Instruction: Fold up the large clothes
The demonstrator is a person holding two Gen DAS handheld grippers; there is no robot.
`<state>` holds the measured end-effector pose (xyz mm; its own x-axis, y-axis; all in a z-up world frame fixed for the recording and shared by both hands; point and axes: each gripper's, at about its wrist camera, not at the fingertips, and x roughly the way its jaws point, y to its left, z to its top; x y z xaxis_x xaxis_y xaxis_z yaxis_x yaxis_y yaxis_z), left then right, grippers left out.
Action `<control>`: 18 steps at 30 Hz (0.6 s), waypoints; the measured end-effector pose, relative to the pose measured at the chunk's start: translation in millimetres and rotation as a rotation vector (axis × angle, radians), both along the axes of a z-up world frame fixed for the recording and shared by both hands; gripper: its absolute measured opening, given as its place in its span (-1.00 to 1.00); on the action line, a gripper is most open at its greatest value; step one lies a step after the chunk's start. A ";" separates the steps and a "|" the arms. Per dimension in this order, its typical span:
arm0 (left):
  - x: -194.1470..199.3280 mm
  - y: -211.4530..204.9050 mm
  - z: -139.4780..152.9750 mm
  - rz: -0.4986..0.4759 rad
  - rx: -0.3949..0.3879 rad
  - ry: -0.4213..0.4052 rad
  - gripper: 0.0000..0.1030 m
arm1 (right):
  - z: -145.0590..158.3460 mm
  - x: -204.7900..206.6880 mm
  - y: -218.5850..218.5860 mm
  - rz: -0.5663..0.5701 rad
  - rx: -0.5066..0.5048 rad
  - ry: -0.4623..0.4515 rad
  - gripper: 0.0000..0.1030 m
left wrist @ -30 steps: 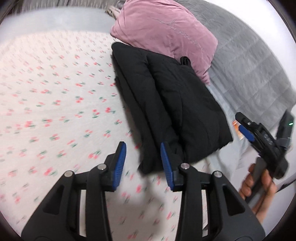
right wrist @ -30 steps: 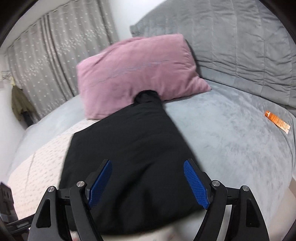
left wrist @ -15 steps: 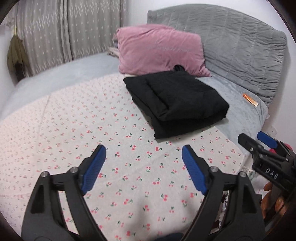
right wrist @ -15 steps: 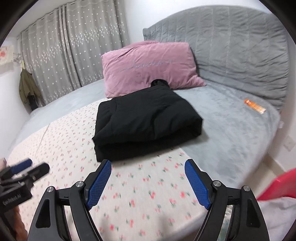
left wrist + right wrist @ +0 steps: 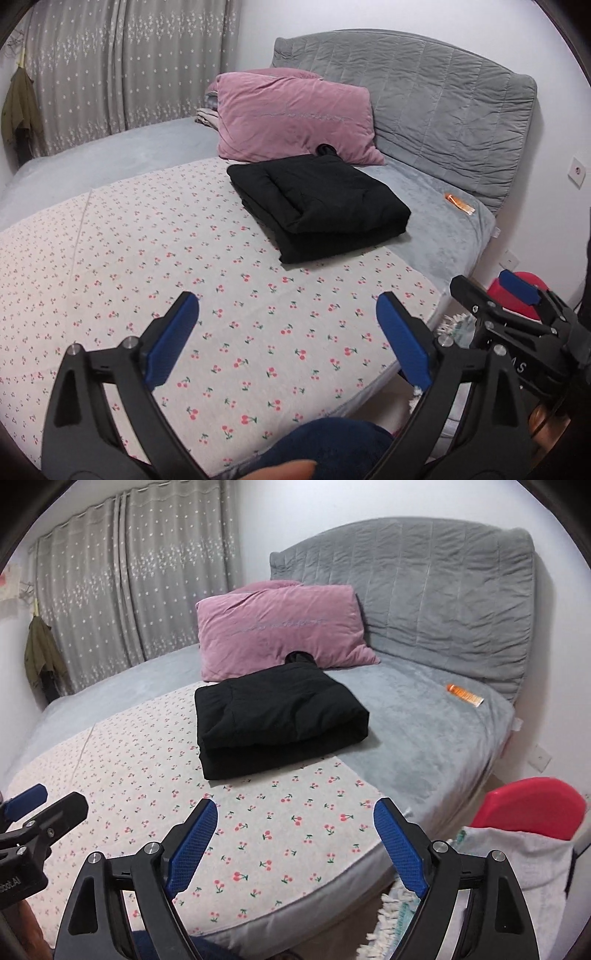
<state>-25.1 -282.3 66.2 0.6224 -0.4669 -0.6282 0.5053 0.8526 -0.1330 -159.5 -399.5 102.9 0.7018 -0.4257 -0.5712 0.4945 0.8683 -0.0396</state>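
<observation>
— Bed first: what did the wide bed [image 5: 436, 236] with its grey plush cover and quilted grey headboard [image 5: 443, 590] carry?

— A cream sheet printed with red cherries [image 5: 147, 277] lay over its near part. On the seam where that sheet met the grey cover sat the large black padded garment [image 5: 277, 720], folded into a thick rectangular bundle of stacked layers. One dark end of it poked up against the pink velvet pillow [image 5: 280, 627] just behind. A small orange tube [image 5: 464, 695] lay well apart, near the headboard.

— And the tools?

— The left tool [image 5: 286, 338] hung over the near edge of the cherry sheet, its blue pads spread wide with nothing between them. The right tool [image 5: 295, 843] was likewise wide apart and empty, near the bed's edge, well short of the garment. A red round lid or basin [image 5: 532, 808] showed beside the bed, low on the right.

— So which step was that?

— I judged the folding done: the bundle looked compact and squared, and neither tool touched it. It read as the release or stand-off at the end.

— Anything left to call for?

— Possibly only tidying. If so, the stray end by the pillow would need tucking in, which would call for one tool to reach right across the sheet and pinch that end lightly without dragging the top layer askew.
</observation>
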 end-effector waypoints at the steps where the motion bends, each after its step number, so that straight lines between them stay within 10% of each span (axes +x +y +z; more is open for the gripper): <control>1: -0.6 1.4 0.3 -0.003 -0.001 0.002 0.88 | 3.1 -2.3 6.0 -0.003 -0.026 0.000 0.71; 18: 0.6 18.8 -7.7 0.014 0.031 0.011 0.99 | 7.5 -2.0 33.7 -0.036 -0.077 0.026 0.99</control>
